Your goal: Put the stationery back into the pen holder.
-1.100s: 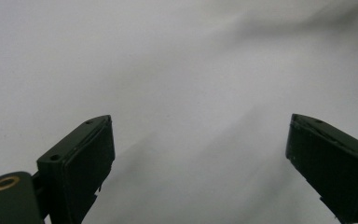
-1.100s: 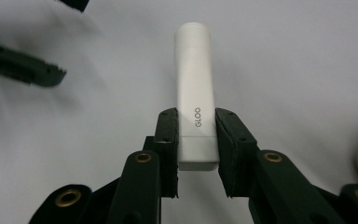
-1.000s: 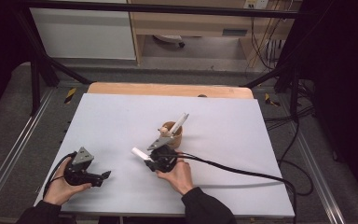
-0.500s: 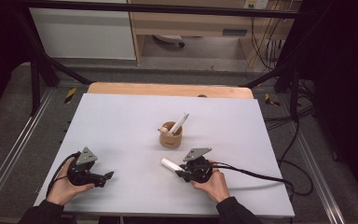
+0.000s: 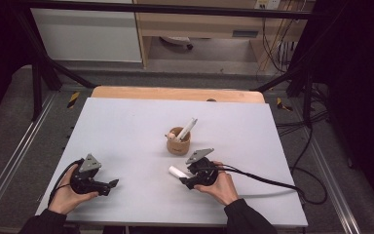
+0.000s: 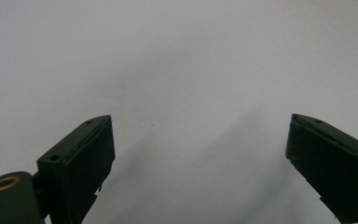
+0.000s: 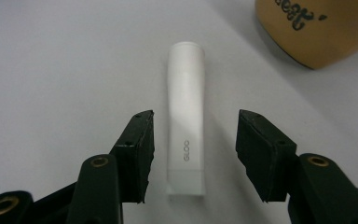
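A white tube marked GLOO (image 7: pixel 185 126) lies flat on the pale table, between the jaws of my right gripper (image 7: pixel 196 123). Those jaws have just been opening, and there is a gap between the tube and each pad. From above, the tube (image 5: pixel 177 172) lies just left of the right gripper (image 5: pixel 184 181), in front of a tan wooden cup (image 5: pixel 178 142). A second white tube (image 5: pixel 189 127) leans out of the cup. At the near left, my left gripper (image 5: pixel 112 185) rests low over bare table. Its pads (image 6: pixel 91 158) stand wide apart with nothing between them.
The tan cup (image 7: pixel 317 28) stands close ahead and to the right of the right gripper's jaws. A black cable (image 5: pixel 268 181) trails right from that gripper across the table (image 5: pixel 126 126). A wooden strip (image 5: pixel 175 93) borders the far edge.
My right hand has carried the white tube from beside the cup towards the near right. Its jaws have opened and the tube lies on the table. The left hand has stayed still.
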